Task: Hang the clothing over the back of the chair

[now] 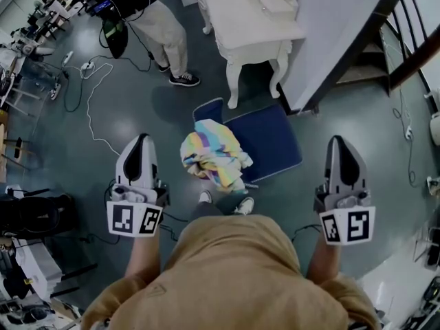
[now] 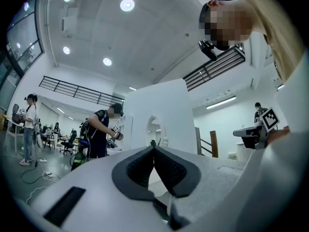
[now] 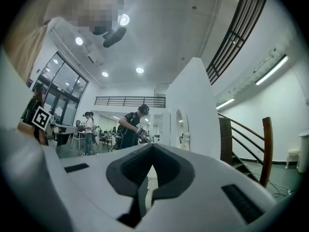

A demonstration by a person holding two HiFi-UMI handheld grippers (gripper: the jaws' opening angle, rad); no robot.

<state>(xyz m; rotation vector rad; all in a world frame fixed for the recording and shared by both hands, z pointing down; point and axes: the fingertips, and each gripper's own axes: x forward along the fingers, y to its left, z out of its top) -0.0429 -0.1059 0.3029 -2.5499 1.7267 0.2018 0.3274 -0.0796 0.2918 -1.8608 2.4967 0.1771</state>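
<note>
Your clothing [image 1: 212, 153], a pastel striped piece, sits bunched on the blue chair [image 1: 268, 139]. It lies along the edge of the seat nearest you, with the open seat at 3 o'clock from it. That edge looks like the chair's back seen from above, with a bare stretch of it showing at 11 o'clock from the bundle, though I cannot be sure from this angle.

Your left gripper [image 1: 142, 140] is at 8 o'clock from the clothing and your right gripper [image 1: 338, 141] at 4 o'clock, both well apart from it. Each gripper view shows the fingers pressed together with nothing between them, and both point out across the room, not down at the chair.

So you are in no grasp, and I judge the hang either done or waiting on a tidy-up. If the garment is only heaped there, your next move calls for spread fingers, a drop toward the bundle, and a pinch on one hem to draw it evenly over the back.
</note>
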